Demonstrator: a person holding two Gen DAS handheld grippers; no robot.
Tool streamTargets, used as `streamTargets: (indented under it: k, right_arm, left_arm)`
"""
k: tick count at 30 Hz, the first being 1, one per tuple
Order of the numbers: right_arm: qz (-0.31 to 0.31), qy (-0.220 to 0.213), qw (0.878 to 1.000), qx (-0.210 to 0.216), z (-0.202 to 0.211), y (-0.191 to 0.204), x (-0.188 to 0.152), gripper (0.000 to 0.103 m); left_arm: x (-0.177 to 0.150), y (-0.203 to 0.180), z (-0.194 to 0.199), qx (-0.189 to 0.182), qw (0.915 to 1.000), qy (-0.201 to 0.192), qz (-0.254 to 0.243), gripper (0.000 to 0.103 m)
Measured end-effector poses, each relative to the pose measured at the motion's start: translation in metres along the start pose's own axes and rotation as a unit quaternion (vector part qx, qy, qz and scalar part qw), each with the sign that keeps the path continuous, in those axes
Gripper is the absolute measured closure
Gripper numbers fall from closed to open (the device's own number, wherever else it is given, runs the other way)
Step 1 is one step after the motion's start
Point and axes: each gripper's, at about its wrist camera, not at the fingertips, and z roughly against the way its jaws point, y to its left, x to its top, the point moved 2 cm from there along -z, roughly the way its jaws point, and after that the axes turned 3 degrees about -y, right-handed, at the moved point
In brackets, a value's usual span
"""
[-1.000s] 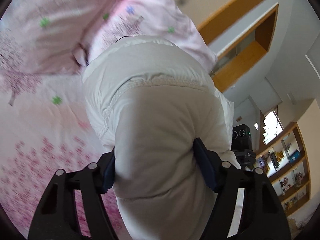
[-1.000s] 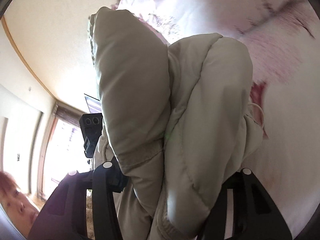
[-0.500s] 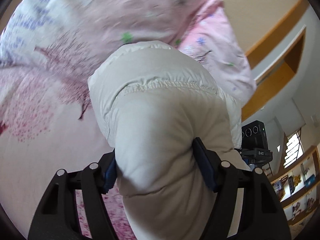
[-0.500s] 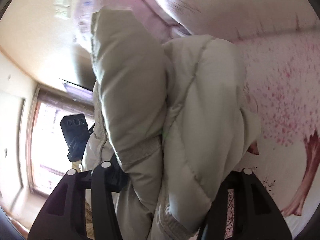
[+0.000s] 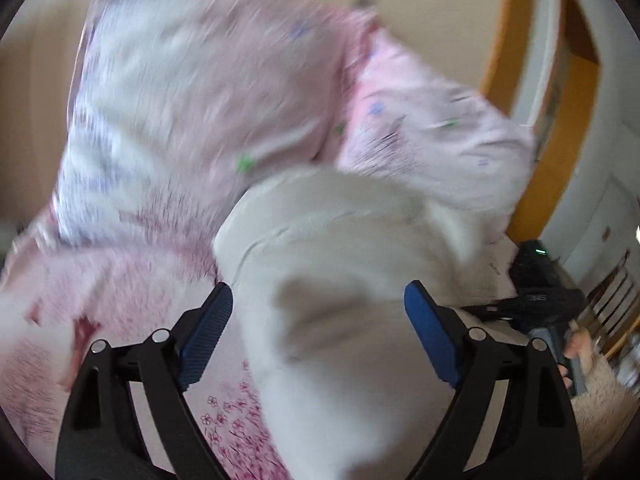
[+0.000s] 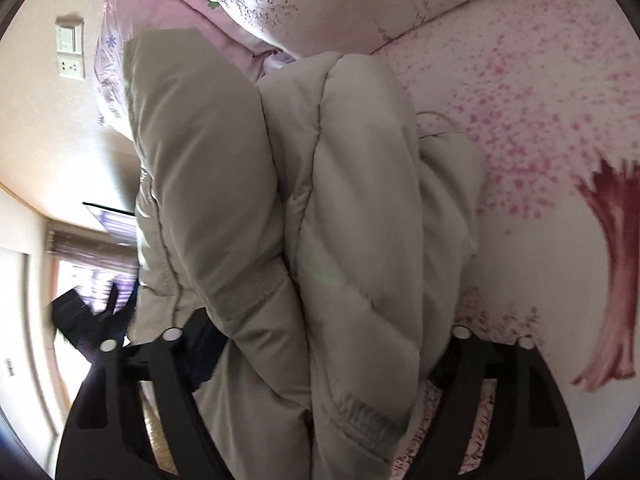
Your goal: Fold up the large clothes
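A puffy off-white quilted jacket [image 5: 340, 280] fills the middle of both views, bunched into thick folds over a pink floral bed sheet [image 5: 120, 280]. My left gripper [image 5: 318, 332] has its blue pads spread wide, with a gap between the left pad and the jacket fold that lies between them. My right gripper [image 6: 320, 352] is shut on a thick bundle of the jacket [image 6: 320, 200]; its pads are buried in the fabric. The other gripper shows at the right edge of the left wrist view [image 5: 540, 300].
Pink floral pillows [image 5: 248, 92] lie behind the jacket on the bed sheet [image 6: 540, 120]. A wall switch and socket [image 6: 70, 52] are at the upper left of the right wrist view. A wooden door frame [image 5: 516, 80] and shelves stand at the right.
My left gripper has opened: its pads, earlier pressed into the jacket, now stand apart from it. Both views have swung along the bed toward the pillows; the right still grips.
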Motion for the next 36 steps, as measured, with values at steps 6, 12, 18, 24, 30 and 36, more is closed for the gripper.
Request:
streamTargets:
  k: [6, 12, 18, 24, 30, 36]
  right_arm:
    - [0.043, -0.066, 0.994, -0.071, 0.03, 0.015, -0.02, 0.016]
    - [0.144, -0.205, 0.956, -0.15, 0.096, 0.048, -0.062, 0.037]
    - [0.271, -0.196, 0.931, -0.145, 0.085, 0.082, -0.118, 0.054]
    - [0.234, -0.124, 0.948, -0.178, 0.041, 0.043, -0.121, 0.053]
    - [0.224, -0.133, 0.95, -0.17, 0.076, 0.05, -0.119, 0.053]
    - [0.276, -0.213, 0.924, -0.159, 0.095, 0.116, -0.063, 0.053]
  left_arm:
    - [-0.021, -0.068, 0.01, -0.036, 0.9969, 0.043, -0.056, 0.009]
    - [-0.045, -0.089, -0.012, -0.014, 0.9923, 0.073, -0.099, 0.009]
    - [-0.051, -0.084, -0.014, -0.028, 0.992, 0.081, -0.093, 0.008]
    - [-0.074, -0.097, -0.014, -0.04, 0.9882, 0.081, -0.124, 0.008]
    - [-0.084, -0.1, -0.021, -0.028, 0.9867, 0.08, -0.138, 0.005]
    - [-0.081, -0.097, -0.021, -0.037, 0.9883, 0.081, -0.124, 0.004]
